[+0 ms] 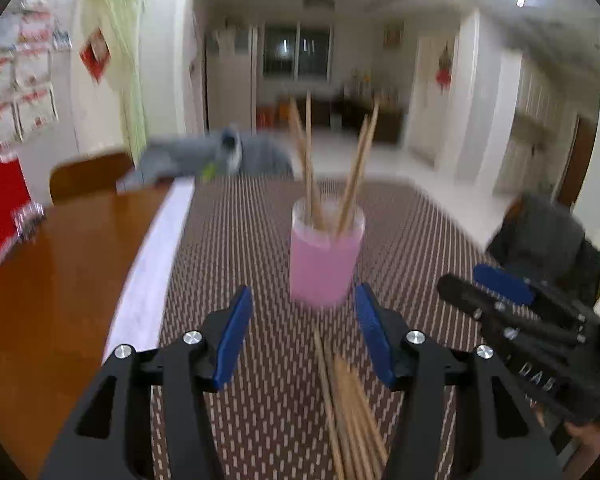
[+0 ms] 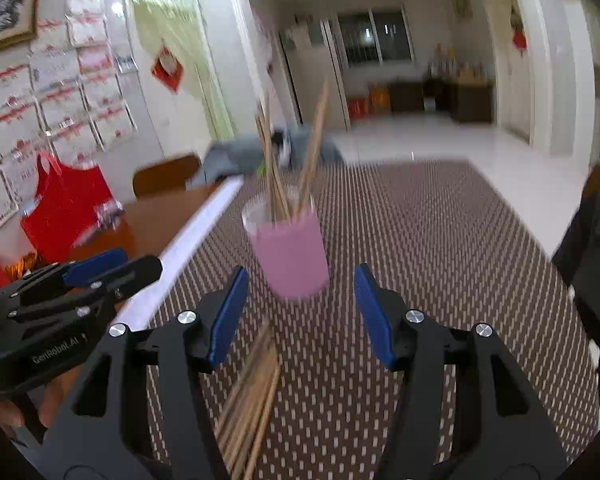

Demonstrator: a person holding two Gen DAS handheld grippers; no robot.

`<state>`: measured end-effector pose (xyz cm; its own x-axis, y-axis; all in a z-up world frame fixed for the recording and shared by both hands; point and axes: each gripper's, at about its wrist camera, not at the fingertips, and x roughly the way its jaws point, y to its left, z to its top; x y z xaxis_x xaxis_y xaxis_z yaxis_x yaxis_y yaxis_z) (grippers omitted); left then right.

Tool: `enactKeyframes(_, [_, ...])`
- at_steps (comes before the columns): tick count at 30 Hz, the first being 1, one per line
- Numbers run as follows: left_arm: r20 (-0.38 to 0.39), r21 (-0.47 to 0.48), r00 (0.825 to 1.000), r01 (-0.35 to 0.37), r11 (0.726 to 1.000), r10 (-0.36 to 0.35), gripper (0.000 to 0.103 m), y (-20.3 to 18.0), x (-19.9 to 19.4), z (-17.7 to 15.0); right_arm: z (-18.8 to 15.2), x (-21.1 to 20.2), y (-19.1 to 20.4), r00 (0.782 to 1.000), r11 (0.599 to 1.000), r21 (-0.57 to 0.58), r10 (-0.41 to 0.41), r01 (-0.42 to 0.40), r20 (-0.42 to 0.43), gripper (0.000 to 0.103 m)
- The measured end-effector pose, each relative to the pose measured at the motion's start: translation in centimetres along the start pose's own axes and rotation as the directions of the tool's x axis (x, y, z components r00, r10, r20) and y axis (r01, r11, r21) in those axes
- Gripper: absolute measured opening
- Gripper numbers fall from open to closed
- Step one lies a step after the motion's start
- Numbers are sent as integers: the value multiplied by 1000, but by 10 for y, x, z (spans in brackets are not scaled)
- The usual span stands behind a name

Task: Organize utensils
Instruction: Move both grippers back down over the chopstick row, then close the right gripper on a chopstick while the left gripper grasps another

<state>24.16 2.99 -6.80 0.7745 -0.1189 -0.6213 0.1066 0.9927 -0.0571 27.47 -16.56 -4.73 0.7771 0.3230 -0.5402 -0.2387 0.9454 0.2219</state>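
Observation:
A pink cup [image 1: 325,258] stands upright on the brown patterned mat [image 1: 236,240] and holds several wooden chopsticks [image 1: 354,168]. A bundle of loose chopsticks [image 1: 350,412] lies on the mat in front of the cup. My left gripper [image 1: 302,332] is open and empty, just short of the cup and above the loose bundle. The right gripper [image 1: 496,280] shows at the right edge of that view. In the right wrist view the cup [image 2: 290,252] stands ahead, the loose chopsticks [image 2: 252,396] lie low left, and my right gripper [image 2: 300,312] is open and empty. The left gripper [image 2: 100,268] is at the left.
The mat lies on a wooden table [image 1: 56,280] with a white strip [image 1: 156,264] along the mat's left edge. A grey cloth [image 1: 220,156] lies at the far end. A dark chair [image 1: 548,240] stands right. A red bag [image 2: 66,208] sits left.

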Motion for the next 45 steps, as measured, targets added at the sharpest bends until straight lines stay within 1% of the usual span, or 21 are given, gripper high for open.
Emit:
enactKeyframes(2, [-95, -17, 996, 0, 1000, -2, 54, 5, 12, -13, -9, 5, 1, 998, 1000, -1, 10, -10, -61, 55])
enactKeyframes(4, [-201, -39, 980, -1, 999, -7, 54, 9, 24, -26, -20, 7, 4, 994, 1000, -2, 7, -8, -110, 55])
enactKeyframes(6, [-264, -65, 964, 2, 998, -19, 54, 11, 30, -38, -31, 8, 6, 989, 1000, -6, 19, -20, -148, 55])
enactKeyframes(7, [-280, -71, 960, 8, 997, -28, 54, 10, 32, -44, -36, 9, 7, 985, 1000, -4, 20, -21, -172, 55])
enactKeyframes(8, [-315, -75, 948, 24, 997, -47, 54, 9, 36, -52, -38, 10, 8, 982, 1000, -5, 21, -23, -190, 55])
enactKeyframes(11, [-378, -59, 924, 32, 998, -52, 54, 4, 44, -68, -50, 13, 9, 966, 1000, 0, 26, -27, -255, 55])
enactKeyframes(14, [-424, -44, 905, 30, 999, -46, 54, -1, 50, -78, -58, 17, 6, 948, 997, 41, 80, -70, -309, 55])
enactKeyframes(15, [-442, -51, 896, 30, 998, -49, 54, -1, 53, -82, -61, 18, 4, 941, 996, 49, 83, -71, -329, 55])
enactKeyframes(17, [-460, -62, 887, 26, 998, -51, 54, 0, 58, -84, -66, 19, 3, 933, 997, 46, 81, -69, -350, 54])
enactKeyframes(19, [-461, -59, 887, 5, 998, -31, 54, 1, 62, -86, -69, 20, 1, 925, 996, 49, 83, -70, -370, 48])
enactKeyframes(20, [-460, -60, 887, 1, 998, -28, 54, 2, 63, -86, -71, 21, 0, 922, 996, 52, 86, -72, -378, 47])
enactKeyframes(24, [-464, -51, 886, -10, 999, -15, 54, 4, 73, -84, -74, 24, -1, 913, 997, 45, 76, -64, -401, 39])
enactKeyframes(26, [-455, -41, 891, -18, 999, -2, 54, 2, 75, -82, -74, 28, 1, 908, 997, 40, 73, -62, -412, 36])
enactKeyframes(29, [-449, -38, 893, -29, 999, 9, 54, 1, 81, -77, -75, 36, 5, 898, 997, 33, 73, -66, -434, 35])
enactKeyframes(32, [-444, -55, 896, -30, 998, 2, 54, 1, 89, -71, -76, 42, 8, 890, 996, 35, 84, -77, -449, 34])
enactKeyframes(35, [-427, -57, 904, -32, 998, 4, 54, 2, 91, -70, -78, 49, 13, 882, 996, 36, 88, -81, -464, 34])
enactKeyframes(36, [-421, -58, 907, -29, 998, 2, 52, 2, 91, -71, -78, 50, 14, 880, 996, 33, 87, -81, -468, 33])
enactKeyframes(38, [-413, -63, 911, -24, 998, -5, 43, 3, 88, -72, -78, 54, 19, 877, 997, 25, 81, -79, -474, 33])
enactKeyframes(39, [-412, -64, 911, -29, 997, 0, 42, 4, 87, -72, -78, 56, 21, 876, 997, 20, 77, -77, -477, 32])
enactKeyframes(42, [-408, -72, 913, -23, 997, -8, 40, 7, 85, -73, -80, 59, 25, 871, 997, 7, 69, -75, -486, 32])
enactKeyframes(45, [-406, -67, 914, -20, 998, -9, 40, 7, 82, -75, -80, 61, 32, 869, 998, -31, 37, -60, -493, 32])
